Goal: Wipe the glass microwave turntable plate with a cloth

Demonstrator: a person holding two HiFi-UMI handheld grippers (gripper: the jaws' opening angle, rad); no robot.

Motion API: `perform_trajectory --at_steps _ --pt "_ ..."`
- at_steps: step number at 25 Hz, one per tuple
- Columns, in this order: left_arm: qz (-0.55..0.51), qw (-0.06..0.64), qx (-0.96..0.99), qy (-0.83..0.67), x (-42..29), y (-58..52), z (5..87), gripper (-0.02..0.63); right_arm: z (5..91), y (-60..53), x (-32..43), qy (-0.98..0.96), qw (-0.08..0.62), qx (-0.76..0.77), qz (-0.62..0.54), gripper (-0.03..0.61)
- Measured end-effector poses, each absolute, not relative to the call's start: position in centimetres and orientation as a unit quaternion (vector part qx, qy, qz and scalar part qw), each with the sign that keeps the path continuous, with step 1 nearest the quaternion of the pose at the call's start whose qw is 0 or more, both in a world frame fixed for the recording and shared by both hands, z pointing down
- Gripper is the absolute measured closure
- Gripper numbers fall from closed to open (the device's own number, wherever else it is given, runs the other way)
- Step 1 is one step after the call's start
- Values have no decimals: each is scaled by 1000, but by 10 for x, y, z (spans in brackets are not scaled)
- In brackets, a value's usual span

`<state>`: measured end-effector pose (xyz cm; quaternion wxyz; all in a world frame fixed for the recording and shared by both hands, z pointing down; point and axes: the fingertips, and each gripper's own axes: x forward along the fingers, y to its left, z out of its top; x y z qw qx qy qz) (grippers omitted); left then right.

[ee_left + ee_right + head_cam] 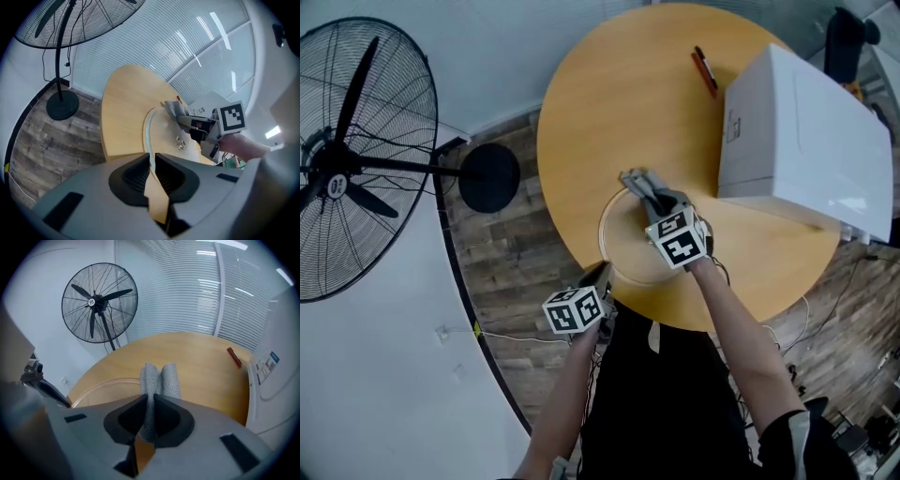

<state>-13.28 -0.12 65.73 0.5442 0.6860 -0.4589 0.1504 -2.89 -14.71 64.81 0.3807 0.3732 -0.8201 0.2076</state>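
The clear glass turntable plate (626,263) lies on the round wooden table (619,103) near its front edge. My left gripper (601,275) is shut on the plate's near rim; in the left gripper view the thin glass edge (148,136) runs between the closed jaws of the left gripper (151,162). My right gripper (651,194) is shut on a folded grey cloth (637,182) and holds it over the plate's far side. In the right gripper view the cloth (158,378) sticks out past the right gripper (151,404), with the plate (105,390) to the left.
A white microwave (806,141) stands on the table's right side. A red pen (704,71) lies at the far edge. A black standing fan (347,169) stands on the wooden floor to the left, with its round base (489,177) close to the table.
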Motion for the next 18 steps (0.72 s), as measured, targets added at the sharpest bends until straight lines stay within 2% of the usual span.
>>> perform_trajectory --at_steps 7,18 --pt "151 543 685 -462 -132 0 658 581 652 -95 -86 -854 392 290 181 538" --pt "145 547 681 -464 -134 -1 658 584 652 -3 -105 -876 402 176 201 538"
